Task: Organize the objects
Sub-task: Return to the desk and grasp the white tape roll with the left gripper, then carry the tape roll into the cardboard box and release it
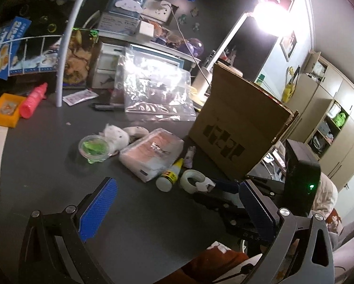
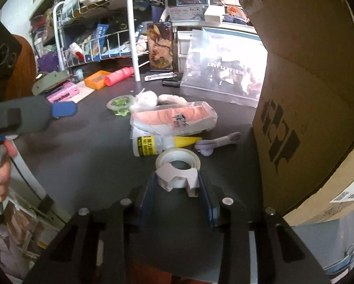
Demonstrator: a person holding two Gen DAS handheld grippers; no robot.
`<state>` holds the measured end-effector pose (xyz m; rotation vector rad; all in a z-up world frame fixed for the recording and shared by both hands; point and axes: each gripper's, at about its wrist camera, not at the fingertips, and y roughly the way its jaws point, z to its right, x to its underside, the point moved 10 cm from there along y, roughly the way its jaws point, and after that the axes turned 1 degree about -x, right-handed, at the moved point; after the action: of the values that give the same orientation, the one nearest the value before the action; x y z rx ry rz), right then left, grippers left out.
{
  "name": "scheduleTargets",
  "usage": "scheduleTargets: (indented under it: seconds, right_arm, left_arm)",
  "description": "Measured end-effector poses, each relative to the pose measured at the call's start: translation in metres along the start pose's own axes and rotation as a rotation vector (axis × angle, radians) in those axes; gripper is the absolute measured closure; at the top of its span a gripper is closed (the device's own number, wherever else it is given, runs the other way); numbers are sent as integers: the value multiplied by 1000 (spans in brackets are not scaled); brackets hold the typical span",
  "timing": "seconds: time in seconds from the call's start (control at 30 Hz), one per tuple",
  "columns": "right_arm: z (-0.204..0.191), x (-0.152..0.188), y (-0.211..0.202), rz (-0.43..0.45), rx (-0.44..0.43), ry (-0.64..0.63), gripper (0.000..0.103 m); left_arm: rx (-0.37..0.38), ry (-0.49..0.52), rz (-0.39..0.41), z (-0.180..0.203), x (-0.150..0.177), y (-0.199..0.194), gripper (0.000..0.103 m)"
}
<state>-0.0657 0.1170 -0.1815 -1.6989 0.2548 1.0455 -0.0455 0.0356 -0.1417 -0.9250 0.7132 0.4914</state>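
right fingers (image 2: 177, 184) pinch tape (image 2: 178, 165) by its dispenser on the bench (image 2: 82, 153); left fingers (image 1: 174, 215) gape, empty. tape looks light, rigid, slick; grip the dispenser.

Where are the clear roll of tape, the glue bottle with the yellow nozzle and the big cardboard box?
Clear roll of tape (image 2: 178, 163), right wrist view, on its top rim.
Glue bottle with the yellow nozzle (image 2: 147, 145), right wrist view, on its label.
Big cardboard box (image 1: 238, 118), left wrist view, on its front wall.

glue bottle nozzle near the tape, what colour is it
Yellow. The glue bottle has a yellow tapered nozzle and a yellow label; it shows best in the right wrist view.
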Motion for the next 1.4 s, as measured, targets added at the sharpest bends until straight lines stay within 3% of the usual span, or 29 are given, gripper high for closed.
scheduleTargets:
  seconds: [0.2, 0.27, 0.33, 0.47, 0.6, 0.7, 0.9, 1.4]
  right_arm:
    - [-23, -19, -22, 68, -109, -69, 70]
    - [-39, -31, -32, 95, -161, -120, 70]
    - [-51, -42, -43, 125, -192, -177, 70]
    - [-72, -69, -66, 179, -286, -255, 70]
    - [-80, -91, -81, 217, -315, -323, 70]
    - [-79, -104, -93, 246, -316, -360, 70]
    - [-61, -128, -113, 293, -290, -380, 70]
    - [64, -141, -139, 254, -143, -236, 70]
  left_arm:
    - [61, -4, -9, 16, -4, 3, 0]
    - [89, -2, -1, 21, -9, -2, 10]
    - [104, -1, 10, 24, -17, -10, 30]
    - [71, 13, 41, 23, -35, -26, 34]
    - [68, 34, 68, 32, -57, -43, 48]
    - [84, 50, 73, 42, -74, -49, 57]
    - [69, 108, 63, 65, -105, -40, 58]
    - [138, 260, -72, 156, -147, 54, 59]
